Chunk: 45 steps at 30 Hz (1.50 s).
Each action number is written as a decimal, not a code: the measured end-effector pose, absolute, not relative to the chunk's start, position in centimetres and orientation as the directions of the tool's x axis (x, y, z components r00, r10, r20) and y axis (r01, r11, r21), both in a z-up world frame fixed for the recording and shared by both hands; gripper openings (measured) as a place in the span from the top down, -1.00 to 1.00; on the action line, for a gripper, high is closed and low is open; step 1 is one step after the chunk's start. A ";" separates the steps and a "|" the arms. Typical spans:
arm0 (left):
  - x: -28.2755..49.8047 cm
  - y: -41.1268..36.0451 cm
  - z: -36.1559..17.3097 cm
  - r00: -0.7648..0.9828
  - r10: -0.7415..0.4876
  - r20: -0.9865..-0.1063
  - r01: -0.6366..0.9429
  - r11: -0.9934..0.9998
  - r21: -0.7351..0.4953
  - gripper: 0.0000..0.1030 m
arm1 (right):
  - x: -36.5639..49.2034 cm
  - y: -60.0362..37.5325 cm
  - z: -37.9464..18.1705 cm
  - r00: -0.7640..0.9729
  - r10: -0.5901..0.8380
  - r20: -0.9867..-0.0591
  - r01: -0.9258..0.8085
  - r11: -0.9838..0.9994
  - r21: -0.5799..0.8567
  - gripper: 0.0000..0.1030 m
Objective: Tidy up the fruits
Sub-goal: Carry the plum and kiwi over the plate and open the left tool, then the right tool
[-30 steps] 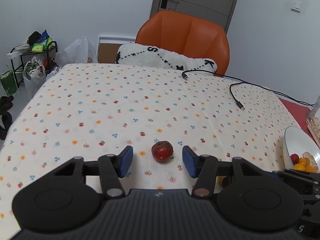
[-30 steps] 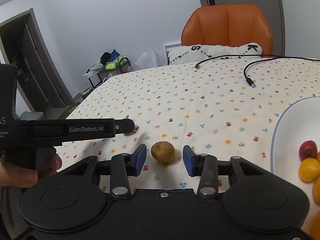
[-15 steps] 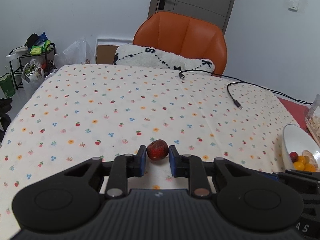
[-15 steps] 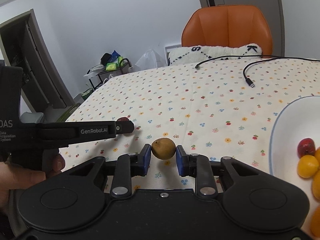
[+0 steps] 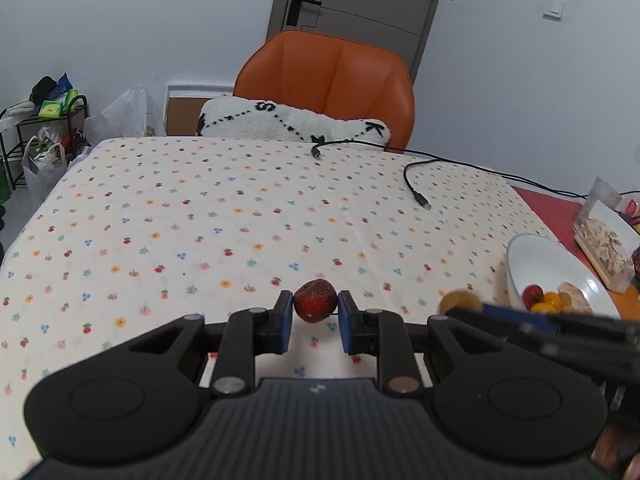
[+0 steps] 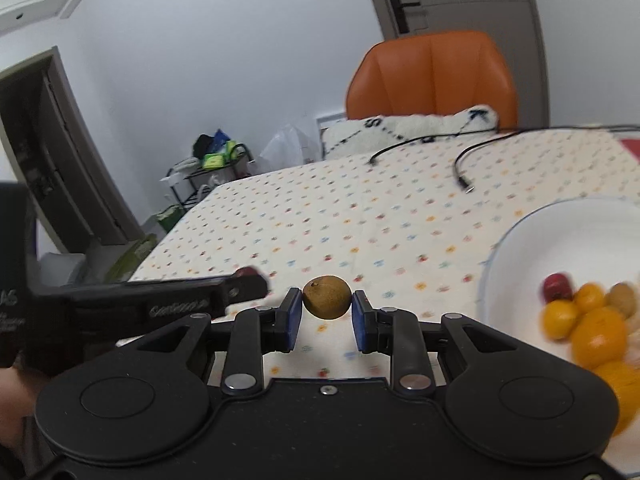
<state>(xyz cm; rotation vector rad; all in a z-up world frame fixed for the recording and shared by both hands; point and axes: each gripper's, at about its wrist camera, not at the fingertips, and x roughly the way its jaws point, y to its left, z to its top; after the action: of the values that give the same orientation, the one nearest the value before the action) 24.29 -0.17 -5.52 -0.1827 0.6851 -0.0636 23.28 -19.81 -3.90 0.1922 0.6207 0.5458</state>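
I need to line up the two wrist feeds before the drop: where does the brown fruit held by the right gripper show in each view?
Left wrist view: the brown fruit is a blurred spot at lower right, just left of the white bowl.
Right wrist view: the fruit sits bottom centre, clamped in the jaws of the right gripper.
Shared landmark: the orange chair beyond the table's far edge.

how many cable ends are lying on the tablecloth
2: one cable end at the far edge by the cushion, one plug nearer the bowl side.
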 end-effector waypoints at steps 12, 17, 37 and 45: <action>23.1 -2.3 -4.3 0.782 -0.125 -0.611 0.029 0.986 -0.165 0.57 | 22.1 -22.9 -2.6 0.722 0.511 -0.468 -0.383 0.857 0.345 0.51; 22.8 -3.7 -3.8 0.785 -0.138 -0.603 0.050 0.986 -0.161 0.57 | 21.6 -24.3 -2.5 0.734 0.504 -0.455 -0.372 0.859 0.352 0.50; 23.2 -9.8 -3.4 0.782 -0.219 -0.583 0.145 0.975 -0.171 0.57 | 20.5 -31.7 -3.5 0.796 0.411 -0.445 -0.256 0.894 0.368 0.51; 23.7 -11.8 -3.3 0.777 -0.252 -0.578 0.185 0.967 -0.172 0.57 | 20.8 -33.9 -3.9 0.813 0.373 -0.447 -0.210 0.904 0.372 0.51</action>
<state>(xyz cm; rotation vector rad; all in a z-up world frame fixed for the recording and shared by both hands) 23.71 -11.77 -3.34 -0.1079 0.6395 -0.2369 20.75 -33.94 -3.94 0.3151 0.5380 0.3164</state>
